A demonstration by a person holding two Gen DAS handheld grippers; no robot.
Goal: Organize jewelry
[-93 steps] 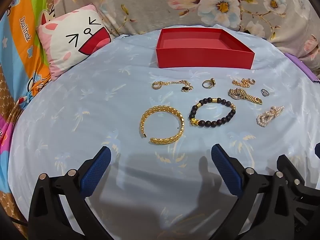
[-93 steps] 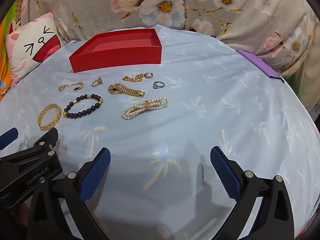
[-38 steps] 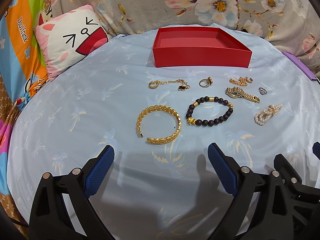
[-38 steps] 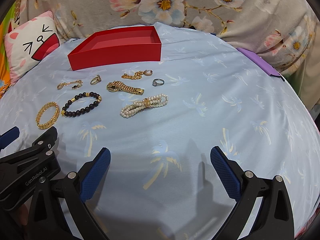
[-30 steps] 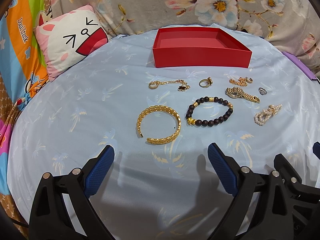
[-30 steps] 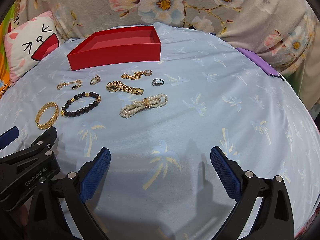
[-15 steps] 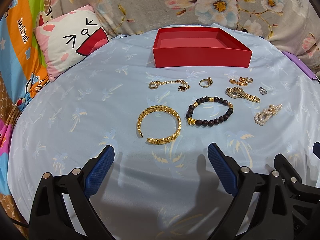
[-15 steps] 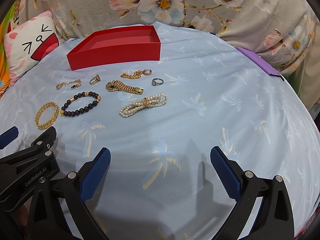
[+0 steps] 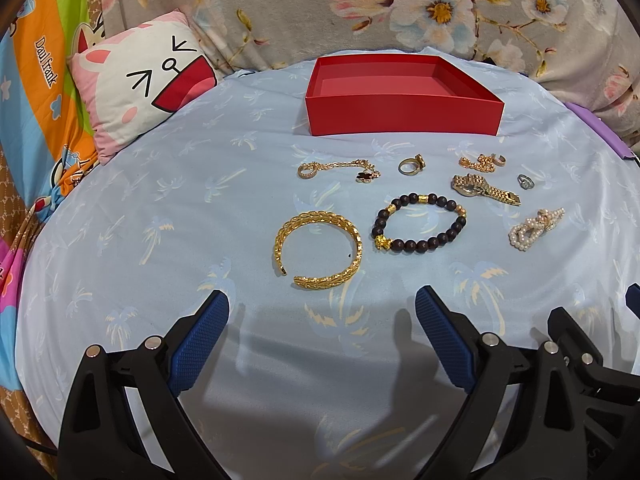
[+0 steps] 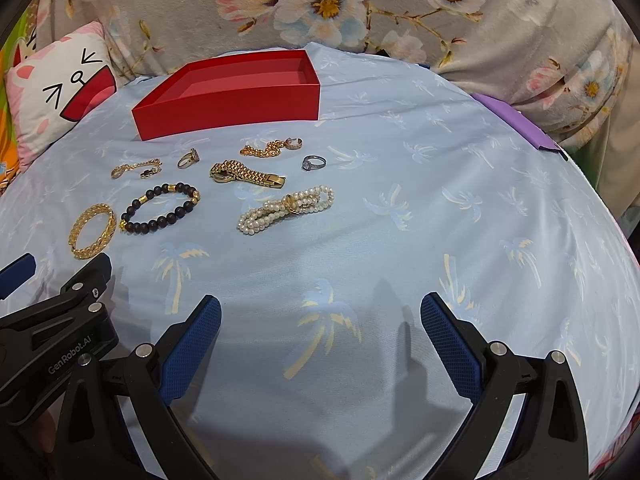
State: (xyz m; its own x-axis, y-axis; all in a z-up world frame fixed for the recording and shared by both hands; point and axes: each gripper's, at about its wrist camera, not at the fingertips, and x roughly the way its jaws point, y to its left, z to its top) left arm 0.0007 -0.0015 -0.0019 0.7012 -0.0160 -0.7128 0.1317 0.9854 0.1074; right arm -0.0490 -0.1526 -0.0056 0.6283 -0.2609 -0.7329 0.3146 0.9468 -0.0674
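An empty red box stands at the back of the blue sheet; it also shows in the right wrist view. In front of it lie a gold cuff bangle, a dark bead bracelet, a pearl bracelet, a gold link bracelet, two thin gold chains, a gold ring and a silver ring. My left gripper is open and empty, just short of the bangle. My right gripper is open and empty, well short of the pearls.
A cat-face pillow lies at the back left. A floral blanket bunches up behind the box. A purple flat thing sits at the right edge of the bed. The left gripper's body shows low left in the right wrist view.
Both grippers stay open and almost still. Over the last three seconds the views shifted only slightly; no jewelry moved.
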